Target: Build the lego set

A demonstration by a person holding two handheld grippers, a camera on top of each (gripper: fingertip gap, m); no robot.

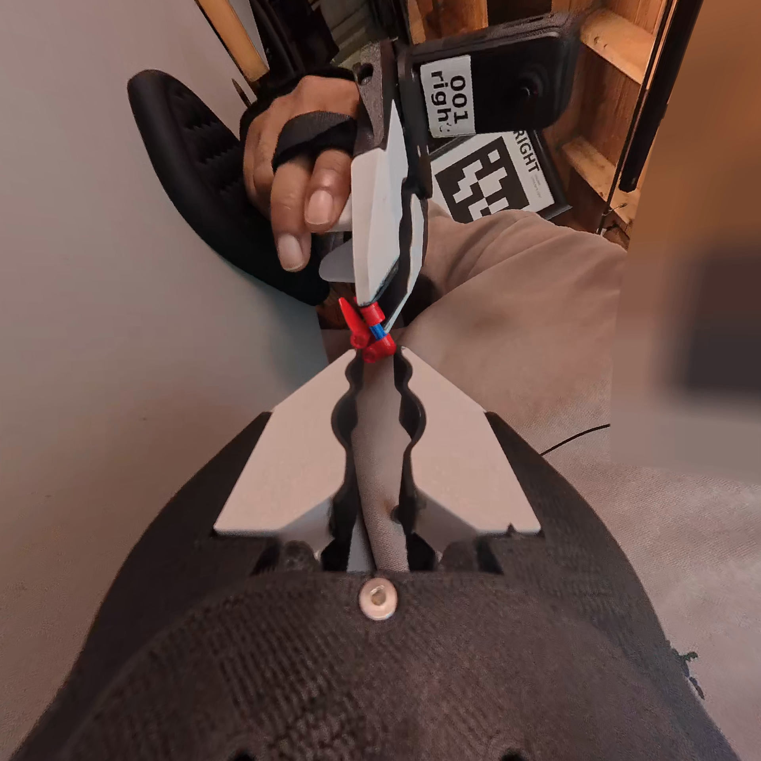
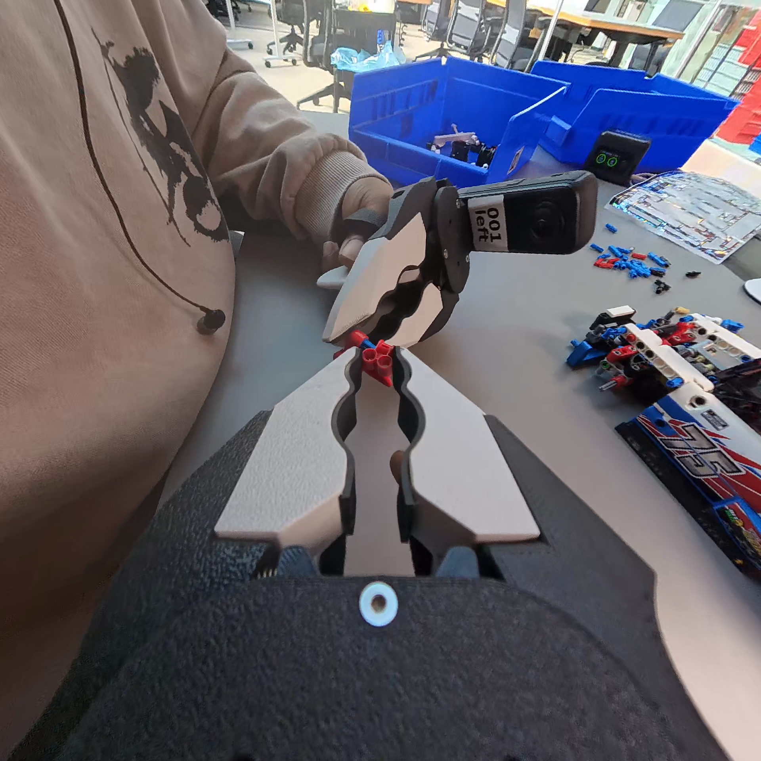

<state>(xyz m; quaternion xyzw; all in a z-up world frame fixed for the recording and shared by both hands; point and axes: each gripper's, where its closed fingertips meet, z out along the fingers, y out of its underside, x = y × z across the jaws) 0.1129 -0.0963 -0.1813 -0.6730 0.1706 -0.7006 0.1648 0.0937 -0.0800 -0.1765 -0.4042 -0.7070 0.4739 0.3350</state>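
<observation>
A small lego assembly of red connectors joined by a blue pin (image 1: 376,330) hangs in the air between both grippers. My left gripper (image 1: 376,356) is shut on the red connector (image 1: 376,351) at one end. My right gripper (image 2: 376,354) is shut on the other red connector (image 2: 381,359), which carries a pointed red piece (image 2: 384,376). In the left wrist view the right gripper (image 1: 372,306) comes down from above. In the right wrist view the left gripper (image 2: 357,337) comes in from the upper left. The two sets of fingertips nearly touch.
On the grey table (image 2: 514,329) to the right lie a partly built white, red and blue lego model (image 2: 659,354), a printed booklet (image 2: 700,465), loose blue and red pins (image 2: 630,263) and a sticker sheet (image 2: 692,210). Two blue bins (image 2: 432,115) stand behind. The person's beige hoodie (image 2: 103,247) is at the left. Both grippers' tips are close together, under 4 cm apart.
</observation>
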